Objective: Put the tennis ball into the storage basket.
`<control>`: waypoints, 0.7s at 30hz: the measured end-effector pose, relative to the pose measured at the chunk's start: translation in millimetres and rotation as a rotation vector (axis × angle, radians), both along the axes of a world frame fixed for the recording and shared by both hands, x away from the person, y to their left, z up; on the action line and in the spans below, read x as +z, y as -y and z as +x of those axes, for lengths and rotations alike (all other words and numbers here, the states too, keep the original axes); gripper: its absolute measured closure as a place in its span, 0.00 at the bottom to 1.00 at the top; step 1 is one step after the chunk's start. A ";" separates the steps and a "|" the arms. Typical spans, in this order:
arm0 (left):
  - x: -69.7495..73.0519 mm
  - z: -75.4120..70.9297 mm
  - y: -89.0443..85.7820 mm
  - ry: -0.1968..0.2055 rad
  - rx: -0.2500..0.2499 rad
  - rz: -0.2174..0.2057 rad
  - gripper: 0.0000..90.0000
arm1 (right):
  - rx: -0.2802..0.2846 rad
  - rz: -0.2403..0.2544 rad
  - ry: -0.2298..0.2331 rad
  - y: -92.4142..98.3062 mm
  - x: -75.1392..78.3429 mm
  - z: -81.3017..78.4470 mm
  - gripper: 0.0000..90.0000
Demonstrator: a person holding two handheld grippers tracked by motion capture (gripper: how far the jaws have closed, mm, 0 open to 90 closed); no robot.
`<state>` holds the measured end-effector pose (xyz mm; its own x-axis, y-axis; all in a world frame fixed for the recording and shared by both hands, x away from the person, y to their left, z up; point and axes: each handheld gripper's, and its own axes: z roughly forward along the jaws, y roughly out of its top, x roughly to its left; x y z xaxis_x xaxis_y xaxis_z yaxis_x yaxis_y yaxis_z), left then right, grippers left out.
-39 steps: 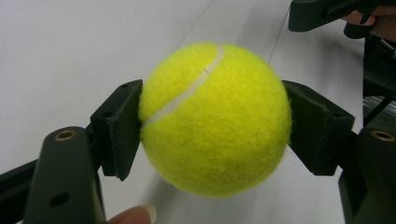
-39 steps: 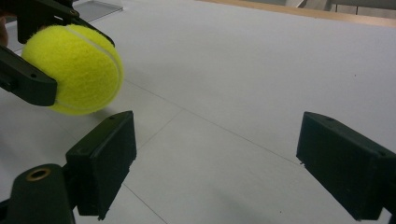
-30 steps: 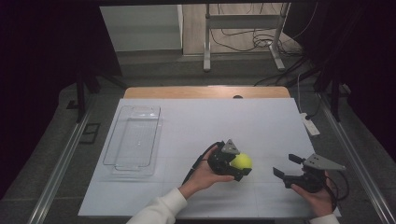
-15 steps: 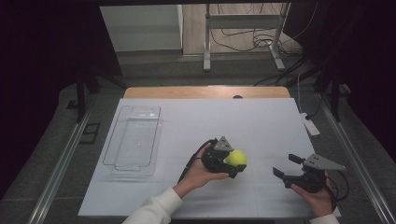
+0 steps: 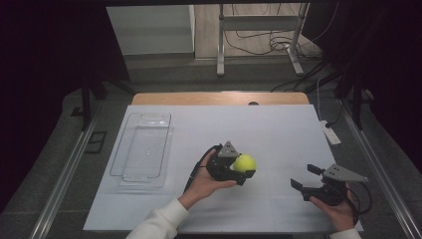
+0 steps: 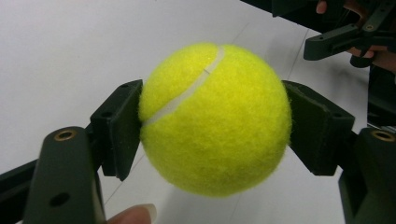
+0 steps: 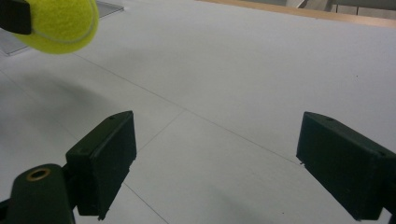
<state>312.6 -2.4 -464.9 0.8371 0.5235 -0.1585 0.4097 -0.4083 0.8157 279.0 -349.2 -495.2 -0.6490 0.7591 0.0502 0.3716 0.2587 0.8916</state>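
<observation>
A yellow tennis ball (image 5: 245, 163) hangs just above the white table, clamped between the two black jaws of my left gripper (image 5: 244, 166). In the left gripper view the ball (image 6: 215, 119) bulges between both pads (image 6: 117, 127), and a fingertip shows at the bottom edge. My right gripper (image 5: 306, 177) rests near the table's front right, jaws wide apart with nothing between them. The right gripper view looks across bare table between its pads (image 7: 105, 158), with the ball (image 7: 58, 23) at the top left corner.
A clear plastic tray (image 5: 142, 149) lies empty at the left of the white table (image 5: 278, 129). A small white device (image 5: 331, 133) sits at the right edge. Metal stand legs and cables occupy the floor beyond the far edge.
My left hand has carried the ball a little to the left and slightly upward. The right gripper has kept still.
</observation>
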 end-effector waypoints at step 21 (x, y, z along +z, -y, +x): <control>10.5 3.8 -19.0 0.014 0.038 -0.031 0.31 | 0.004 -0.004 0.002 -1.1 0.3 -0.5 0.14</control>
